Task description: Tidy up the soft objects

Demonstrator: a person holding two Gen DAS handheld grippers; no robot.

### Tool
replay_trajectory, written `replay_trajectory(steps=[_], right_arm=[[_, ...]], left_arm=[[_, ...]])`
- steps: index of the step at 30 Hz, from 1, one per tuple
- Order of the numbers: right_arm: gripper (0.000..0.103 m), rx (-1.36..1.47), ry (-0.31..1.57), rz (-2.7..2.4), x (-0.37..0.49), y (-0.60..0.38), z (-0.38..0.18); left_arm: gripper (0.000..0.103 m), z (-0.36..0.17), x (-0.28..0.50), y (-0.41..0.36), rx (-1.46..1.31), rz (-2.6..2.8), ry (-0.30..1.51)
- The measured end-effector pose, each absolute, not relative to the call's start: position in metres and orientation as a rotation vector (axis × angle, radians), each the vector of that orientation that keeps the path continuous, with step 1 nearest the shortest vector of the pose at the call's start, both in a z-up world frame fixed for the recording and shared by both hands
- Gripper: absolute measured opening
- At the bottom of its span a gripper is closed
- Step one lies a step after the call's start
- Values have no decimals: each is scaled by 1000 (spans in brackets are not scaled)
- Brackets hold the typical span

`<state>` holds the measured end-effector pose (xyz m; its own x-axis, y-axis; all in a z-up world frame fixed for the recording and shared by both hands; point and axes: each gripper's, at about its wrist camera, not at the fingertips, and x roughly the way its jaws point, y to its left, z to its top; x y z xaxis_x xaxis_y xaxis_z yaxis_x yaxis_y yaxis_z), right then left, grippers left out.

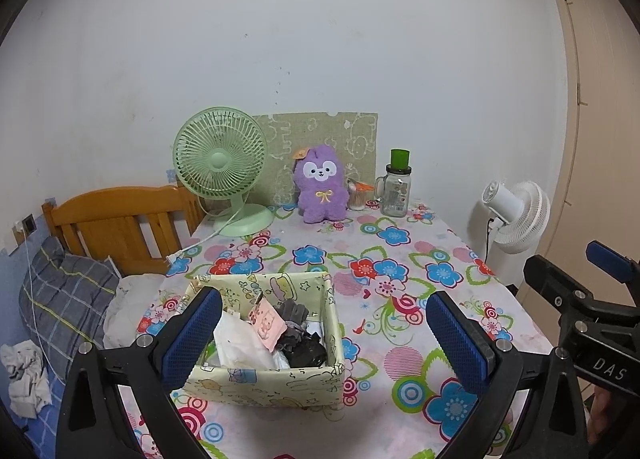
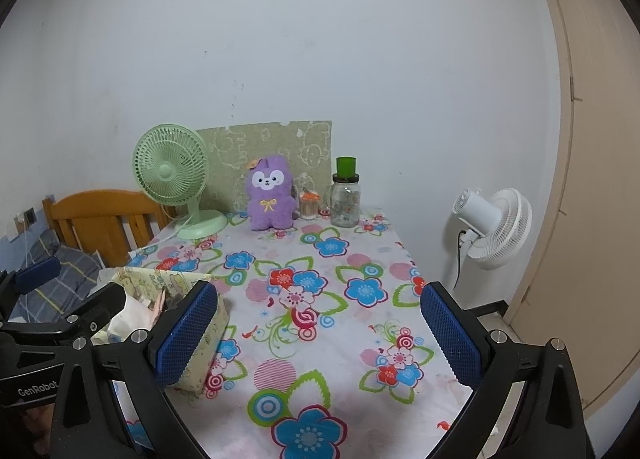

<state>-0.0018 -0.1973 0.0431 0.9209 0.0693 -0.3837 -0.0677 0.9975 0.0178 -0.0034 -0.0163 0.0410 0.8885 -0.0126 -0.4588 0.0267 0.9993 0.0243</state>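
A box [image 1: 262, 375] sits near the surface's [image 1: 400, 339] front left, clothes [image 1: 272, 333] piled inside. Along the back: fan [image 1: 220, 167], plush [image 1: 320, 189], perhaps a small cup [image 1: 357, 195], jar [image 1: 396, 189]. A bed [image 1: 68, 299] lies left.

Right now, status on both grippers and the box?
Left gripper open, empty, over the box. Right gripper open, empty, above bare tablecloth. Box holds soft items; purple plush at the far edge. Nothing in the way.

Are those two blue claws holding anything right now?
No. The left claw and the right claw are both open and empty, above the table near the box.
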Motion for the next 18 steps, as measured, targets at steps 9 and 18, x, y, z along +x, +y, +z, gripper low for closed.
replay_trajectory(steps=[9,18], right_arm=[[103,-6,403,70,2,-194,40],[103,-5,404,77,3,-194,38]], left_arm=[[103,37,0,-15,25,-13,489],[103,35,0,-15,27,-9,489]])
